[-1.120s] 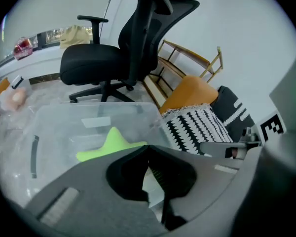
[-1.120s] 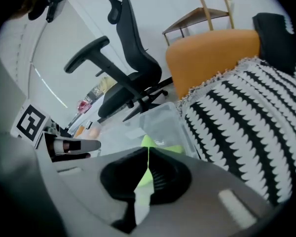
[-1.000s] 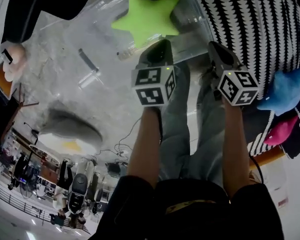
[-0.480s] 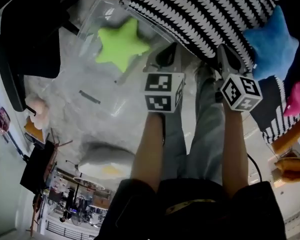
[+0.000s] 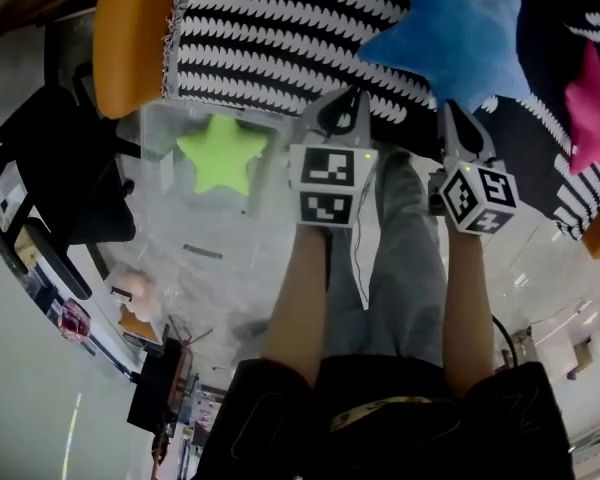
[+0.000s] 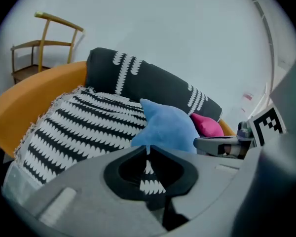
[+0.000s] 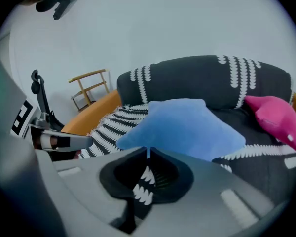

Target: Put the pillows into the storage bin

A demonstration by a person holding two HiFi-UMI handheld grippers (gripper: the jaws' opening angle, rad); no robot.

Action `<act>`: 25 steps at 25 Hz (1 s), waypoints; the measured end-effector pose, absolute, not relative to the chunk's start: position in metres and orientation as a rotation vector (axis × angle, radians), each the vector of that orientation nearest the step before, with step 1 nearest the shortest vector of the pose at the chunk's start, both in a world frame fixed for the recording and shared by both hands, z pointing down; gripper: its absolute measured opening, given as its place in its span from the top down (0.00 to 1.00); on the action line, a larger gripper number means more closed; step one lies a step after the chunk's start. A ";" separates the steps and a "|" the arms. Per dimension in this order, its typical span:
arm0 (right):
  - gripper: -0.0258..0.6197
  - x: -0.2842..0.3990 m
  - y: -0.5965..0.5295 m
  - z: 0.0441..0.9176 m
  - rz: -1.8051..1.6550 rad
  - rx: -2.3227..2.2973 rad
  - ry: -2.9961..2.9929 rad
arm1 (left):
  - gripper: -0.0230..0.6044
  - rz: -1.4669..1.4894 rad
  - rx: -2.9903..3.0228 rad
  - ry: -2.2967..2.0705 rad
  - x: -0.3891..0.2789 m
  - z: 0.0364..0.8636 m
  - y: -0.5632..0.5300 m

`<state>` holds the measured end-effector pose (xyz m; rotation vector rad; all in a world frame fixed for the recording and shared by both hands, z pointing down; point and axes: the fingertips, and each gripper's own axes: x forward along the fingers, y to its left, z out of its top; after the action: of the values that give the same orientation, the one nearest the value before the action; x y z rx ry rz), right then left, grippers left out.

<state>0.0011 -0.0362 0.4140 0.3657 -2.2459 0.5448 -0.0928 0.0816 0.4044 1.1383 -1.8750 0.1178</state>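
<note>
A blue star pillow (image 5: 460, 38) lies on the striped throw (image 5: 280, 38) of the sofa, and a pink pillow (image 5: 592, 108) sits to its right. A green star pillow (image 5: 220, 153) rests inside the clear storage bin (image 5: 155, 133) on the floor, at the left. Both grippers point at the sofa's front edge. My left gripper (image 5: 340, 103) is shut and empty below the throw; its jaws have just been opening by a sliver. My right gripper (image 5: 455, 113) is shut and empty just under the blue star. The blue star (image 7: 182, 127) fills the right gripper view, beyond the closed tips (image 7: 148, 152).
The orange sofa arm (image 5: 130, 38) rises above the bin. A black office chair (image 5: 60, 188) stands left of the bin. A wooden chair (image 6: 39, 48) is by the wall behind the sofa. A dark patterned bolster (image 6: 153, 83) runs along the sofa's back.
My view and both grippers have swung away from the bin toward the sofa. The bin with the green star has slid to the left, and the blue star now lies straight ahead.
</note>
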 end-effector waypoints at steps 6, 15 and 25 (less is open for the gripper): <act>0.64 0.044 -0.103 0.438 0.717 0.501 -2.196 | 0.63 0.332 1.391 -1.756 -0.067 0.412 -0.010; 0.42 0.043 -0.093 0.506 0.956 0.373 -2.042 | 0.40 0.741 1.452 -1.627 -0.085 0.477 -0.040; 0.60 0.030 -0.096 0.489 0.844 0.229 -2.003 | 0.57 0.616 1.521 -1.661 -0.081 0.473 -0.053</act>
<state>0.0303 -0.0961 0.4893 0.2288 -2.0027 0.8438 -0.0812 -0.0530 0.4731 1.5214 -1.6606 0.6160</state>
